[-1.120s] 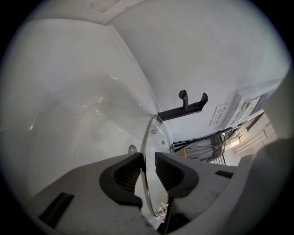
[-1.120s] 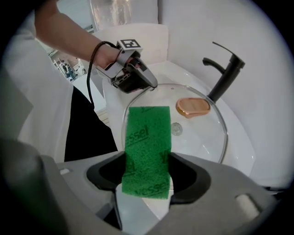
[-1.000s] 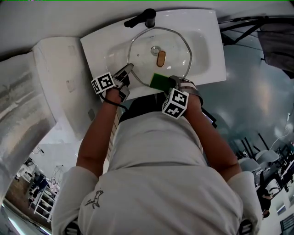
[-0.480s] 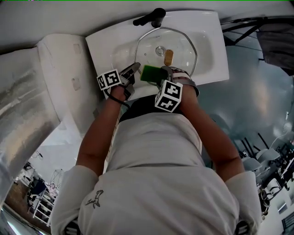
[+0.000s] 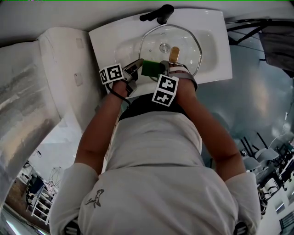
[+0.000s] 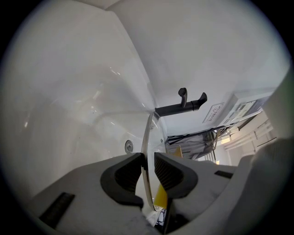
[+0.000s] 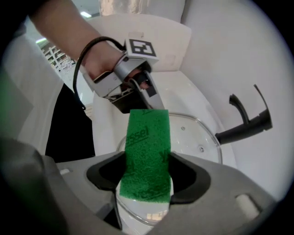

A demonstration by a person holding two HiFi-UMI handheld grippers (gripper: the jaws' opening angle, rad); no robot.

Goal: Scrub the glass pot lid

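The glass pot lid (image 5: 183,36) lies in the white sink basin (image 5: 216,43), its tan knob (image 5: 174,53) near the middle. My left gripper (image 5: 138,65) holds the lid's near-left rim. In the left gripper view the thin rim (image 6: 146,133) runs edge-on between the two pads, and the jaws (image 6: 148,167) are closing on it. My right gripper (image 5: 161,69) is shut on a green scouring pad (image 5: 150,68). The pad (image 7: 148,151) sticks out past the jaws over the lid's near edge (image 7: 197,137), just beside the left gripper (image 7: 142,98).
A black faucet lever (image 5: 158,13) stands at the sink's far rim, close behind the lid. A pale counter or wall (image 5: 59,69) lies to the left of the sink. The person's torso fills the lower head view.
The right gripper with the green pad has slid left along the lid's near edge toward the left gripper. The left gripper stays on the rim. The head camera's view has shifted.
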